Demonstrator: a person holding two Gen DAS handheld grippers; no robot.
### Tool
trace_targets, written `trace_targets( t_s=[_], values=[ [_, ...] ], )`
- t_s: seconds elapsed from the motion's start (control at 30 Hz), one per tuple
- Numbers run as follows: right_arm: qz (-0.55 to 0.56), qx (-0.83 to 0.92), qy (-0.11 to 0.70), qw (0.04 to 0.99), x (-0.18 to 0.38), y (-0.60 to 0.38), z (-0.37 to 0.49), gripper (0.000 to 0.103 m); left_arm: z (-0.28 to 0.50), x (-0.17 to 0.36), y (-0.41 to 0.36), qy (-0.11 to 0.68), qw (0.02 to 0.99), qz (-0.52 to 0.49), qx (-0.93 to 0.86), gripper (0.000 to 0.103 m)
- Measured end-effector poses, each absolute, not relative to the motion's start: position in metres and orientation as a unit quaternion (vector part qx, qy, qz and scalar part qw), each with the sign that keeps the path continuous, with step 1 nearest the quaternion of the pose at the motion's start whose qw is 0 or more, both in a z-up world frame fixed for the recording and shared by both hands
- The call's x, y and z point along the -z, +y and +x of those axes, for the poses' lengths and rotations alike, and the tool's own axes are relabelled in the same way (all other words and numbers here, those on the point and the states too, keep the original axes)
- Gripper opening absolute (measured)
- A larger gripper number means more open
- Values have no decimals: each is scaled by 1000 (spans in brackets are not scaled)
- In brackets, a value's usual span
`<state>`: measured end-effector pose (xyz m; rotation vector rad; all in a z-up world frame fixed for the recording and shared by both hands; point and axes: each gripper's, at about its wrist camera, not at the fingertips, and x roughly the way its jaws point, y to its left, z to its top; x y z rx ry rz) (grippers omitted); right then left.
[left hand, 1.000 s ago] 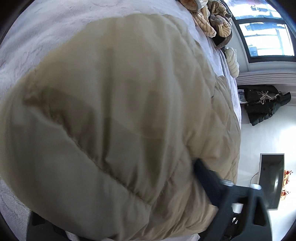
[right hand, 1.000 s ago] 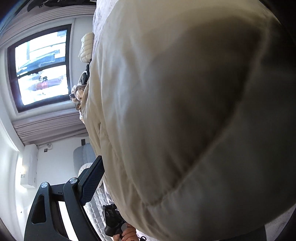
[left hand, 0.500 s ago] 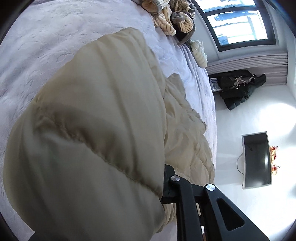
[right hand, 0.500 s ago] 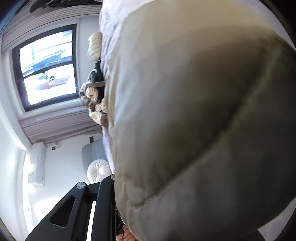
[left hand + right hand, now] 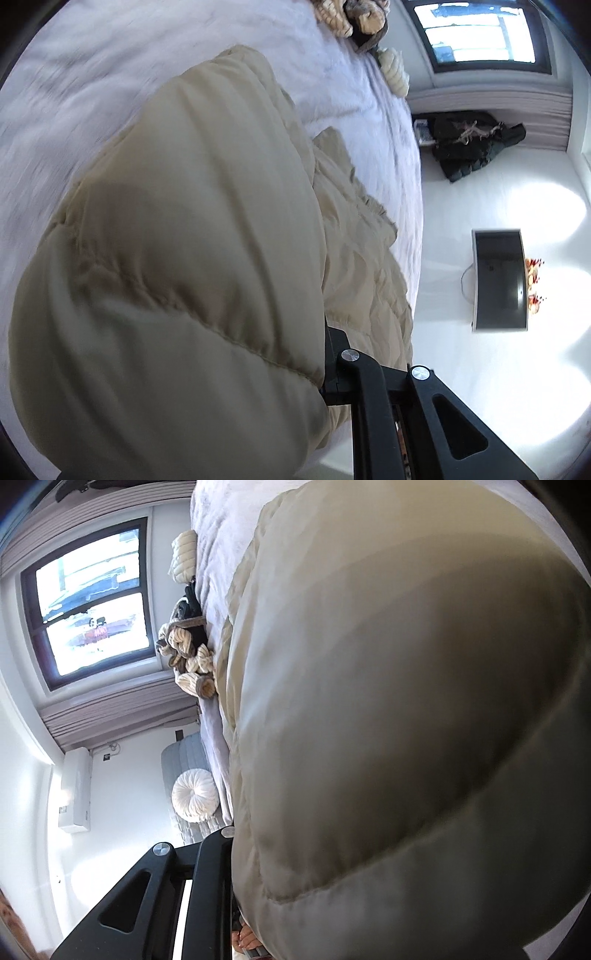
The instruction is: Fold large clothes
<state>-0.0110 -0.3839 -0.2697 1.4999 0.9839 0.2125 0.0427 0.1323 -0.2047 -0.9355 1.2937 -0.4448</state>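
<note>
Only from the left wrist, monitor point(image 5: 500, 280); from the right, round cushion point(image 5: 195, 795).

The left claw point(image 5: 327, 373) is showing as matte black moulded plastic, its angular linkage arms carrying two round silver screw heads and an elongated cut-out slot. The right claw point(image 5: 231, 853) is showing the same black frame, silver screws and a slot.
</note>
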Motion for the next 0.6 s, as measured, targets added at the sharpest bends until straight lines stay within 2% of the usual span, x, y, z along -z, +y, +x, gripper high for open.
trace_targets(
  t_s=[0.13, 0.23, 0.27, 0.33, 0.4, 0.5, 0.6],
  values=[
    [646, -87, 448, 612, 283, -395, -32, 23, 10, 222, 141, 606, 658, -404, 192, 16],
    [647, -74, 465, 600, 301, -397, -34, 29, 3, 246, 141, 626, 636, -414, 178, 19],
    [644, -67, 472, 598, 306, -398, -35, 33, -1, 253, 143, 633, 629, -418, 172, 23],
    [642, -56, 482, 594, 313, -399, -34, 39, -6, 262, 145, 648, 622, -413, 149, 45],
    [637, -52, 487, 595, 311, -400, -31, 43, -11, 261, 149, 653, 627, -404, 133, 53],
    [629, -47, 498, 595, 303, -401, -25, 45, -14, 254, 152, 668, 628, -382, 115, 61],
    [612, -42, 523, 592, 295, -400, -23, 52, -15, 232, 150, 687, 648, -308, 114, 61]
  ],
)
